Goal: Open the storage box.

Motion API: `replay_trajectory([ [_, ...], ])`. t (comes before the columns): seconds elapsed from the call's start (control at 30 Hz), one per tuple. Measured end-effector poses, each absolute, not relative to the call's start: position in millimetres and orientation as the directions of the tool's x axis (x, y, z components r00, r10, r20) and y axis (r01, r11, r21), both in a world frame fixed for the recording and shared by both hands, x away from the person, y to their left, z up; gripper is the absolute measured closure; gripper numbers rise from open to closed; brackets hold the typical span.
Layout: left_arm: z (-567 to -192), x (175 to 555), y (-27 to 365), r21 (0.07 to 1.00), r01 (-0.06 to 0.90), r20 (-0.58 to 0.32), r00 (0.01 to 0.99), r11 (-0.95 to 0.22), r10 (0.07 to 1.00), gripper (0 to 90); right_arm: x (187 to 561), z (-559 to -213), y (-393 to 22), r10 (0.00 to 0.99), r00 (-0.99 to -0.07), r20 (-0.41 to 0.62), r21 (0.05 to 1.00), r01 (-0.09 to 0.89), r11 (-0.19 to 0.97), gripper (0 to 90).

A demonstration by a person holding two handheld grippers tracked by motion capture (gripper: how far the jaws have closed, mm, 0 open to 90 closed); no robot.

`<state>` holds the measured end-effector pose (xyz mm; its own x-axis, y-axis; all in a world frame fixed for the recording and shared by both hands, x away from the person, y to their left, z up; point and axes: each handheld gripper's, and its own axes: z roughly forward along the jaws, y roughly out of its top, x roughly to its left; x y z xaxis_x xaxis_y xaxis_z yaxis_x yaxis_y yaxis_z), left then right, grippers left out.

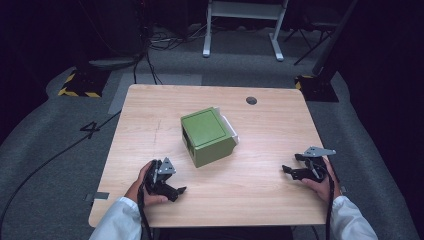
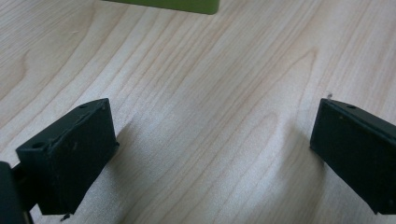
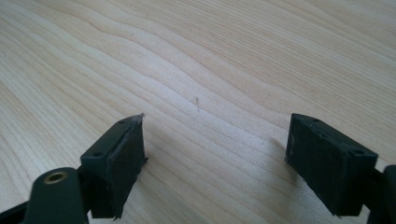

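A green box (image 1: 207, 136) with a white part on its far right side sits at the middle of the wooden table (image 1: 260, 180). My left gripper (image 1: 179, 190) rests low at the front left, a short way in front of the box, jaws wide apart over bare wood. In the left gripper view its gripper (image 2: 212, 149) is open, and the green box's lower edge (image 2: 187, 5) shows at the top. My right gripper (image 1: 289, 168) lies at the front right, well clear of the box. In the right gripper view the gripper (image 3: 215, 154) stands open with only wood between the jaws.
A dark round cable hole (image 1: 251, 100) sits near the table's far edge. Beyond the table are a white frame's legs (image 1: 240, 30), cables on grey carpet, and yellow-black striped bases (image 1: 80, 85) at both far corners.
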<state>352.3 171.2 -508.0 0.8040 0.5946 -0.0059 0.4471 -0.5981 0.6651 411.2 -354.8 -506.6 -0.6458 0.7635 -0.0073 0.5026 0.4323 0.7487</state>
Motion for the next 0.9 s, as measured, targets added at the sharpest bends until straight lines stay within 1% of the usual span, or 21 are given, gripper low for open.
replay_trajectory([
  [0.27, -508, 353, 171, 0.665, 0.444, -0.009, 0.808, -0.600, 0.589, 0.2, 413, -506, -353, 0.772, -0.636, -0.008, 0.749, 0.508, 0.427, 19.5],
  [0.33, -508, 353, 171, 0.665, 0.445, -0.009, 0.808, -0.600, 0.589, 0.2, 415, -505, -351, 0.768, -0.640, -0.004, 0.745, 0.511, 0.429, 21.1],
  [0.43, -508, 353, 171, 0.665, 0.445, -0.008, 0.807, -0.600, 0.590, 0.2, 421, -499, -347, 0.766, -0.642, 0.031, 0.766, 0.507, 0.395, 23.0],
  [0.5, -508, 353, 171, 0.665, 0.447, -0.008, 0.806, -0.599, 0.592, 0.3, 423, -495, -345, 0.768, -0.639, 0.028, 0.771, 0.503, 0.390, 23.7],
  [0.57, -508, 352, 171, 0.666, 0.451, -0.006, 0.800, -0.595, 0.599, 0.4, 432, -483, -335, 0.767, -0.640, 0.039, 0.795, 0.485, 0.364, 26.1],
  [0.63, -508, 351, 171, 0.665, 0.456, -0.006, 0.795, -0.591, 0.607, 0.5, 435, -479, -329, 0.767, -0.641, 0.034, 0.802, 0.475, 0.362, 26.8],
  [0.7, -508, 350, 171, 0.666, 0.458, -0.007, 0.793, -0.588, 0.609, 0.5, 440, -469, -317, 0.753, -0.657, 0.025, 0.817, 0.447, 0.363, 28.6],
  [0.73, -508, 350, 171, 0.667, 0.458, -0.007, 0.792, -0.588, 0.610, 0.5, 443, -460, -306, 0.738, -0.675, 0.010, 0.830, 0.416, 0.370, 28.6],
  [0.83, -508, 350, 171, 0.667, 0.458, -0.007, 0.792, -0.588, 0.610, 0.5, 444, -452, -296, 0.728, -0.685, -0.005, 0.844, 0.388, 0.371, 28.6],
  [0.9, -508, 350, 171, 0.666, 0.459, -0.007, 0.792, -0.588, 0.610, 0.5, 448, -438, -280, 0.715, -0.699, 0.002, 0.870, 0.354, 0.344, 31.0],
])
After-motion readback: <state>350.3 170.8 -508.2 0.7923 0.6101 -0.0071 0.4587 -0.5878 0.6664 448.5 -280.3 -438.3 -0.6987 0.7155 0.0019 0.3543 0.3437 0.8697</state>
